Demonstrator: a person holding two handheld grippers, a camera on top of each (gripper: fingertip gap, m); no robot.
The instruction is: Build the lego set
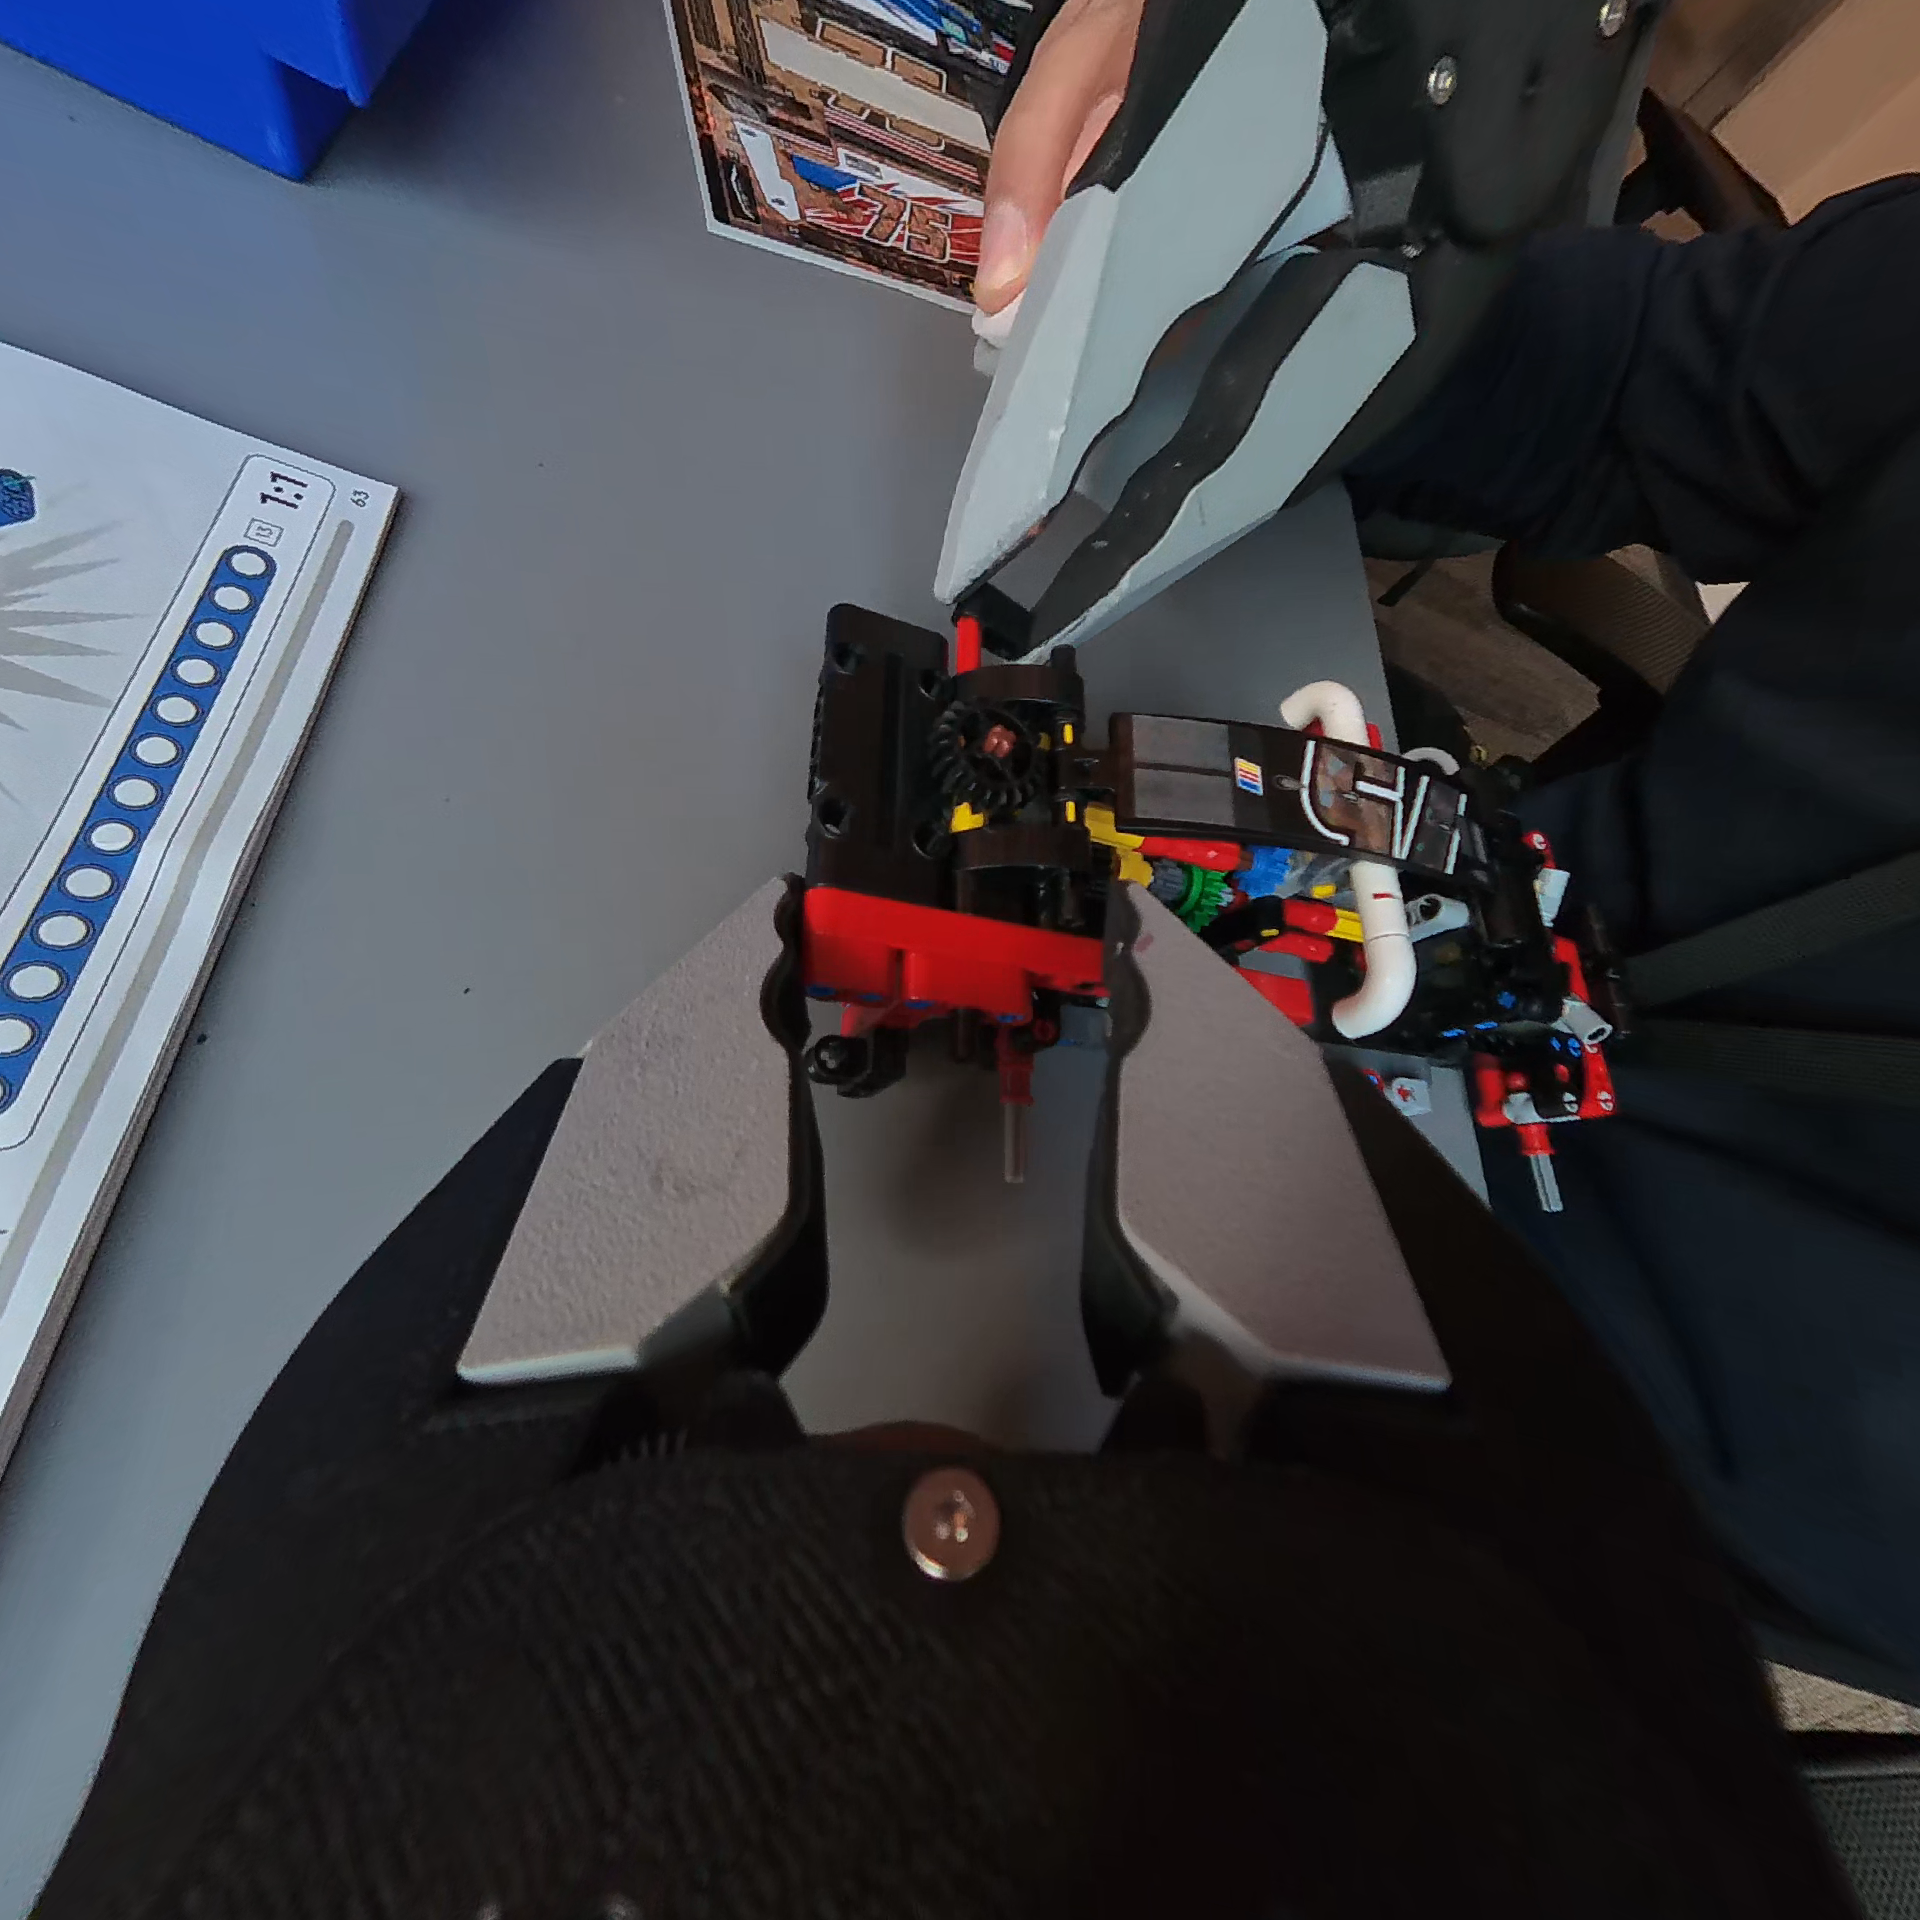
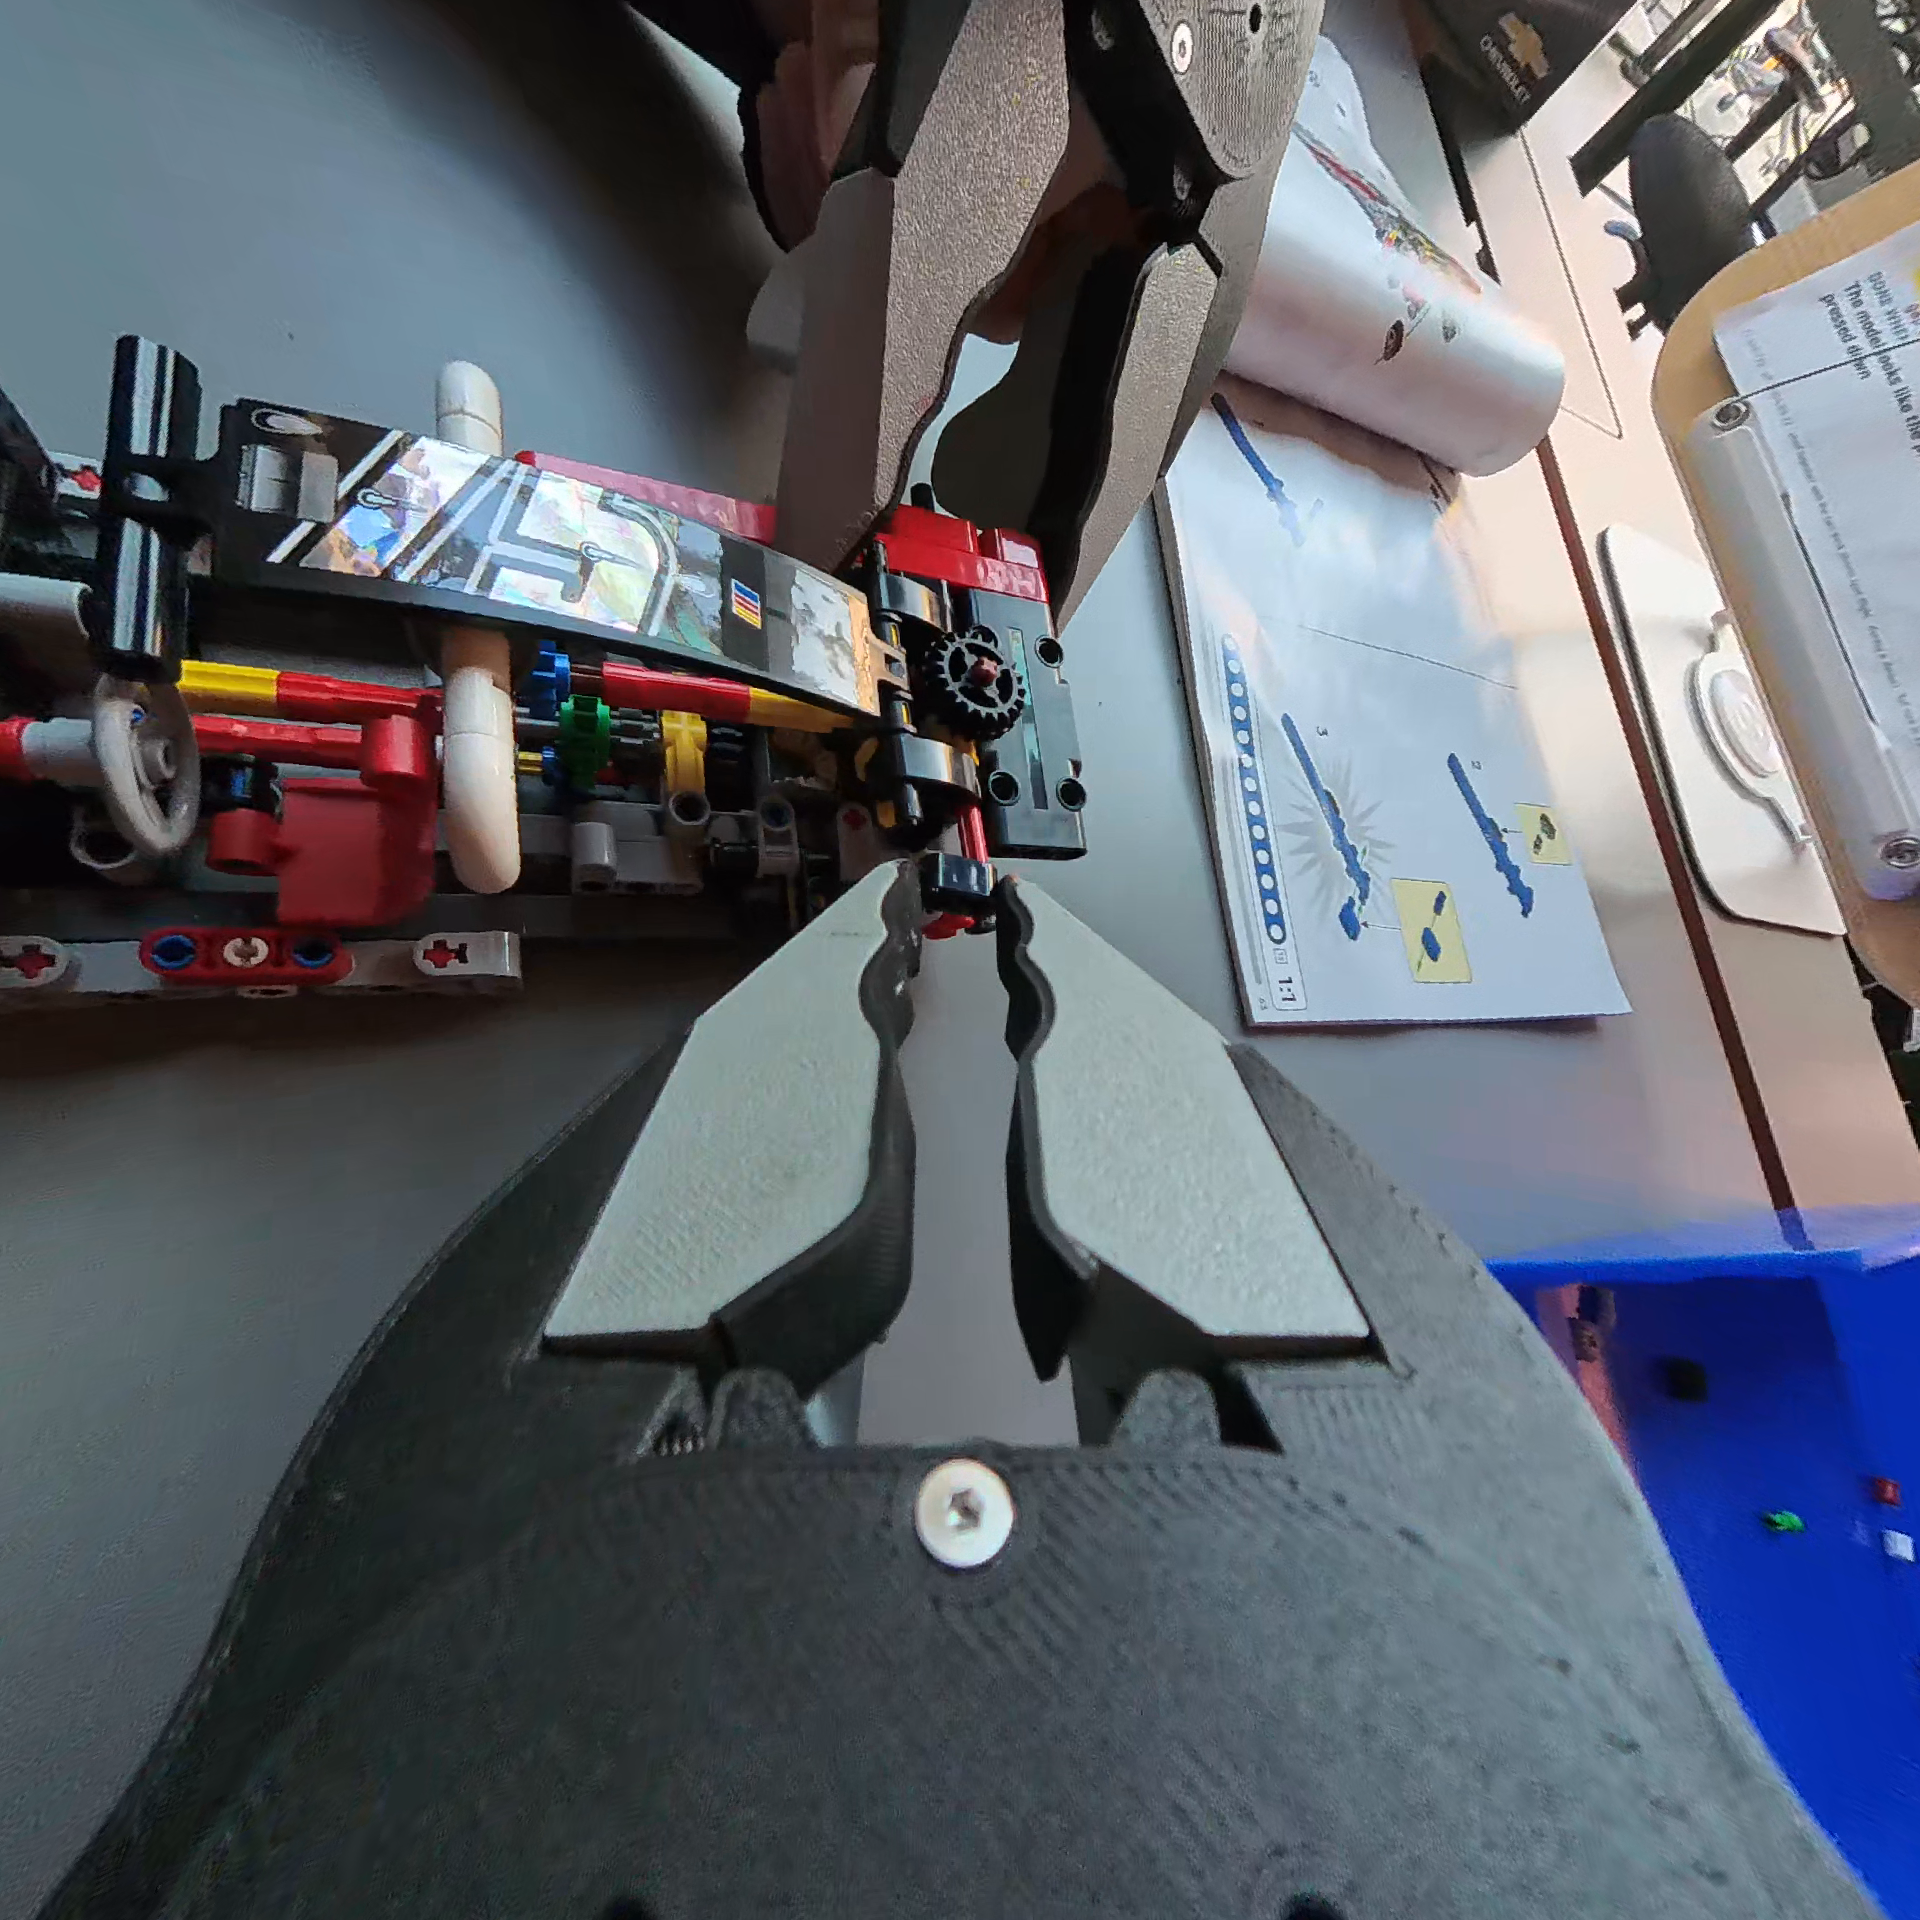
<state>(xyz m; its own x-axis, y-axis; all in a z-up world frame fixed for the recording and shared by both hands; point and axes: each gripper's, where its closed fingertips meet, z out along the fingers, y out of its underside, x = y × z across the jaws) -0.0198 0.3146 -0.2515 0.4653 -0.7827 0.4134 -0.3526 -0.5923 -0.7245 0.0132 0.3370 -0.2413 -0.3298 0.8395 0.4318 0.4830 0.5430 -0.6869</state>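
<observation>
A brick-built car model [image 1: 1195,862] lies on the grey table [image 1: 520,416]. It has a black stickered panel, white pipes, a black gear and a red end block. My left gripper [image 1: 951,951] is shut on the red end block of the model, one pad on each side. It shows from the far side in the right wrist view [image 2: 951,540]. My right gripper [image 2: 958,894] is shut on a small black connector piece [image 2: 961,876] that sits on a red axle [image 2: 974,831] sticking out of the model's end. The left wrist view shows this gripper too [image 1: 997,621], with the black piece [image 1: 995,615] between its tips.
An open instruction booklet [image 1: 156,779] lies left of the model; it also shows in the right wrist view [image 2: 1382,727]. A sticker sheet [image 1: 831,135] lies at the back. A blue bin [image 2: 1766,1507] holds small parts. A person's hand [image 1: 1039,156] and dark sleeve [image 1: 1662,416] are at the right.
</observation>
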